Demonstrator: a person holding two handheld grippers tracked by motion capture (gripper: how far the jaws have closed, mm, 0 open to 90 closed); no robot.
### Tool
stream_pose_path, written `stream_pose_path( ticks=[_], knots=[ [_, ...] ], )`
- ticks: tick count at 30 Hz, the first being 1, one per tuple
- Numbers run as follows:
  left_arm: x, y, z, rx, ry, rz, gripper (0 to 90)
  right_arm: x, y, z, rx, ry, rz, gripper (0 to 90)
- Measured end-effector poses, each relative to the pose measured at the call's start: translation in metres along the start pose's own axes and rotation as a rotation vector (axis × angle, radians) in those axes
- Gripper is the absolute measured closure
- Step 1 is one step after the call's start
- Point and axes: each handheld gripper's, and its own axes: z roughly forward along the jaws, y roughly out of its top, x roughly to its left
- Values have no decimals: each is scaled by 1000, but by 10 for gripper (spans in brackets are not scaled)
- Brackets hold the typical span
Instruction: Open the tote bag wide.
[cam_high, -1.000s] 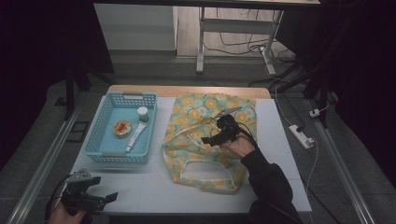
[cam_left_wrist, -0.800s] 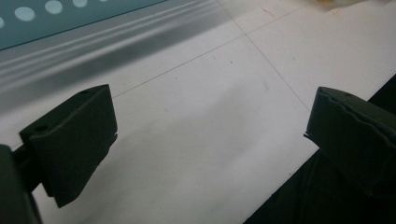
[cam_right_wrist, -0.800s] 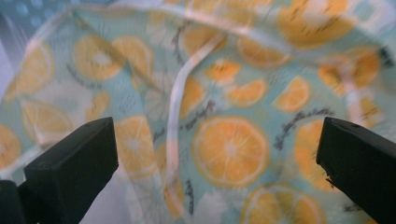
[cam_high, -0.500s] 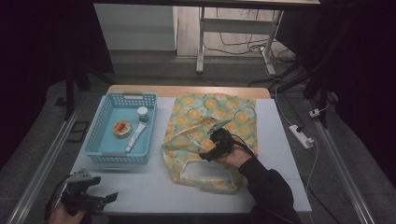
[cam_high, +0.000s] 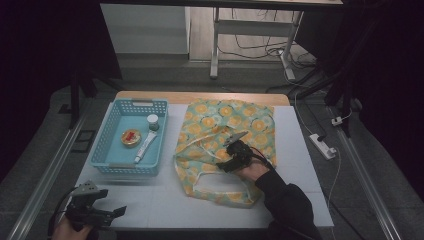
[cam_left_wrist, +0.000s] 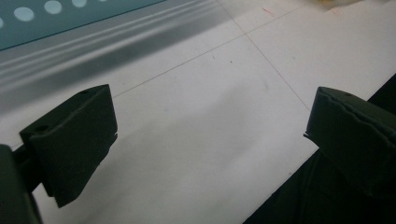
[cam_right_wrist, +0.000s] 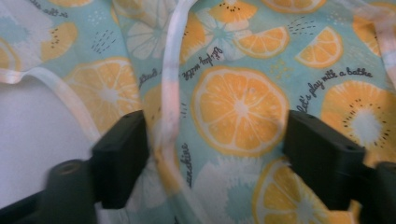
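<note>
One orange-print fabric bag (cam_high: 225, 150) lies flat on the right half of the desk (cam_high: 165, 200), its opening toward the person. Its pattern is orange slices on pale teal, and one pale strap (cam_right_wrist: 170, 79) runs across the cloth in the right gripper view, while a second strap loop (cam_high: 220, 187) lies at the near end of the bag in the high view.

The right hand-held gripper (cam_high: 231, 155) rests down on the middle of the bag, held in the person's right hand (cam_high: 252, 172). Its two jaws have just been closing; they stand partly apart, with the cloth and the pale strap between them. The left-hand jaw in its own view lies against the strap, but a firm pinch on the fabric cannot be made out.

To the left of the bag, just beside it, sits one light blue basket (cam_high: 112, 137). It holds three things: one small white jar (cam_high: 152, 121) with a greenish lid, one round tin (cam_high: 131, 137) with a red pattern, and one white tube (cam_high: 145, 146) lying lengthwise.

The left hand-held gripper (cam_high: 107, 214) hovers at the near left corner of the desk, well apart from the bag and the basket, its two jaws wide apart with nothing between them and bare white desk beneath.
</note>
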Motion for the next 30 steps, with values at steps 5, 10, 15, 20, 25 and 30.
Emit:
stream_pose_path(
  ticks=[5,10,15,20,25,30],
  knots=[
    [0,0,0,1,0,0,23,3,0,-4,-4,23,-29,507],
    [0,0,0,1,1,1,23,4,1,-5,1,41,-45,667],
    [0,0,0,2,1,0,23,4,1,-6,1,47,-50,764],
    [0,0,0,1,0,1,23,4,2,-6,5,59,-50,856],
    [0,0,0,2,-1,0,23,4,2,-8,-7,57,-54,890],
    [0,0,0,1,-1,0,23,2,5,-14,-39,74,-37,893]
  ],
)
